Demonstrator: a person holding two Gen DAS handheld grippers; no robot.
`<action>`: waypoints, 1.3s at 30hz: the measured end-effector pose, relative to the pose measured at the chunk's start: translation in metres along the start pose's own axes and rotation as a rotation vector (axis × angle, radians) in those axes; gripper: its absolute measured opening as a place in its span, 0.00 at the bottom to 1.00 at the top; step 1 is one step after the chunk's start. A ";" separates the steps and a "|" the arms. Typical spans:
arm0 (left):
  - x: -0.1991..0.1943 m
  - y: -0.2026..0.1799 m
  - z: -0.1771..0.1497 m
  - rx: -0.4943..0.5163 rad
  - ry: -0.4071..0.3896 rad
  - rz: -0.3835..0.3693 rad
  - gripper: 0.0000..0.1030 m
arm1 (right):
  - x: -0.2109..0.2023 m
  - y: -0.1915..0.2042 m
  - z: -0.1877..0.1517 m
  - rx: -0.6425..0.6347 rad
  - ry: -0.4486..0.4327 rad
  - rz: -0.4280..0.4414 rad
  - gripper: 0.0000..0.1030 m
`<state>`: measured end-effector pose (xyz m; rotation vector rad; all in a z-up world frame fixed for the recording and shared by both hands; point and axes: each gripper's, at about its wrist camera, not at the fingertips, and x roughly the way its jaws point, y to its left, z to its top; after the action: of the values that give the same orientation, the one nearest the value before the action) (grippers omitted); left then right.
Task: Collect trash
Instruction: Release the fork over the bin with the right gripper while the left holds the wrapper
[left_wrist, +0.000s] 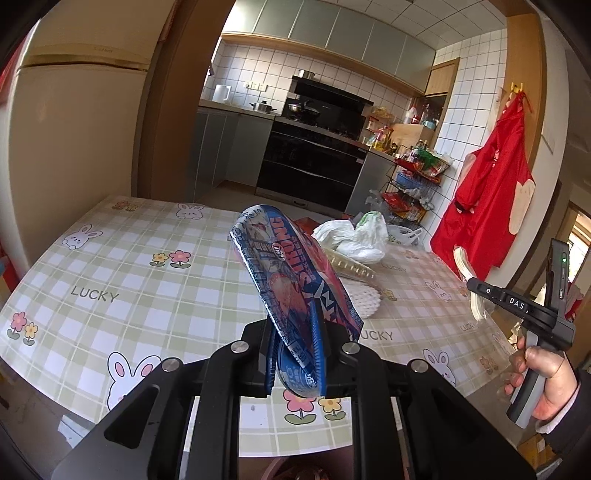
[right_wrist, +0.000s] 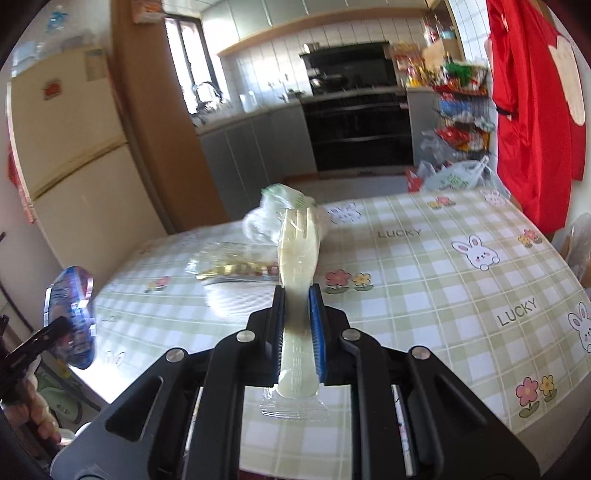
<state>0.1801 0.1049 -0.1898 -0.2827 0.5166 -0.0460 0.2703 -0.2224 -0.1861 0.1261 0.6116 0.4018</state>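
The left gripper (left_wrist: 295, 347) is pinching a round blue foil lid (left_wrist: 291, 280) printed with red lettering, holding it on edge above the table (left_wrist: 110, 266) with its green-checked, rabbit-patterned cloth. The right gripper (right_wrist: 297, 325) is clamped on a cream plastic fork in a clear wrapper (right_wrist: 297, 258), tines pointing away, also lifted clear of the table. Further back on the cloth lie a crumpled white plastic bag (left_wrist: 351, 236), a clear ribbed plastic tray (left_wrist: 349, 266) and what seems to be a white paper doily (left_wrist: 364, 301), though the lid partly hides it.
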 end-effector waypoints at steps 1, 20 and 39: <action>-0.004 -0.004 -0.001 0.006 0.002 -0.008 0.16 | -0.013 0.007 -0.002 -0.018 -0.015 0.007 0.16; -0.103 -0.048 -0.046 0.092 0.016 -0.091 0.16 | -0.150 0.081 -0.076 -0.086 -0.045 0.198 0.16; -0.100 -0.057 -0.085 0.122 0.132 -0.151 0.16 | -0.155 0.092 -0.085 -0.112 -0.016 0.231 0.16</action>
<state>0.0528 0.0400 -0.1964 -0.1996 0.6201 -0.2435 0.0751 -0.2008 -0.1517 0.0934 0.5594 0.6571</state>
